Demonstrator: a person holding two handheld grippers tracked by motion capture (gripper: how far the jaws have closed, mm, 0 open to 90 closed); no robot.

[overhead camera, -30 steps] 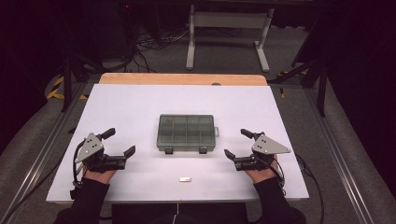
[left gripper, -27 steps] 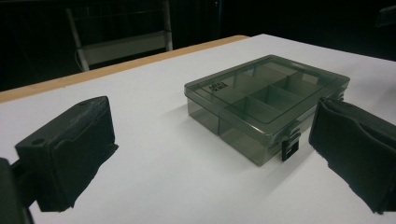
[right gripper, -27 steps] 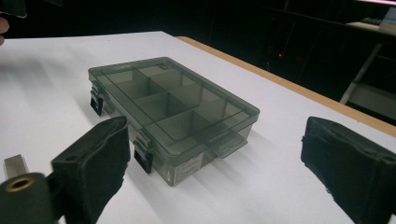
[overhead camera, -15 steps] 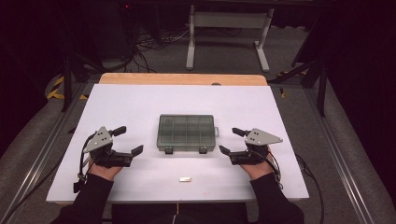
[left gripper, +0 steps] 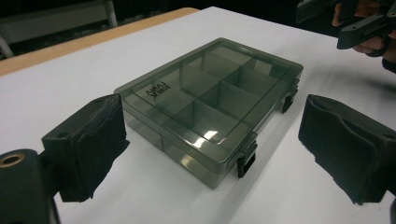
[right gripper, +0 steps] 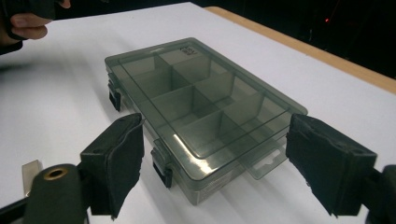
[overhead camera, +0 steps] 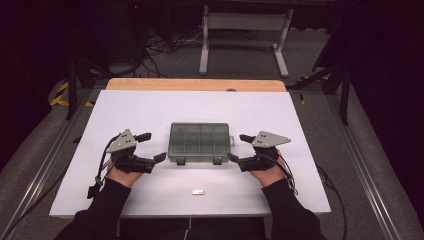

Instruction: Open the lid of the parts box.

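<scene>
Left gripper (overhead camera: 156,146) sitting just off the left end of the compartment box (overhead camera: 199,143), jaws parted and clasping nothing, having just been narrowing a little with only bare table between them. Pads (left gripper: 88,144) seen in the left gripper view framing the box's near corner, not touching it. Right gripper (overhead camera: 238,148) mirrored just off the box's right end, likewise released, jaws just having drawn in somewhat (nothing caught between them either). From the right gripper view, pads (right gripper: 119,161) flanking the box's corner, with a gap to the plastic on both sides.

Box itself: smoky, see-through, lid down, flat on the white table (overhead camera: 150,107), roughly midway between the two grippers. Dividers visible through the lid, compartments looking bare. Two dark latches (overhead camera: 217,160) on the box's near long edge, a hang tab (right gripper: 266,163) sticking out of its right end.

Nearer the person than the box, well apart from it, a small pale flat piece (overhead camera: 198,191) lying on the table. Beyond the box, a wooden strip (overhead camera: 195,84) along the table's far edge.
</scene>
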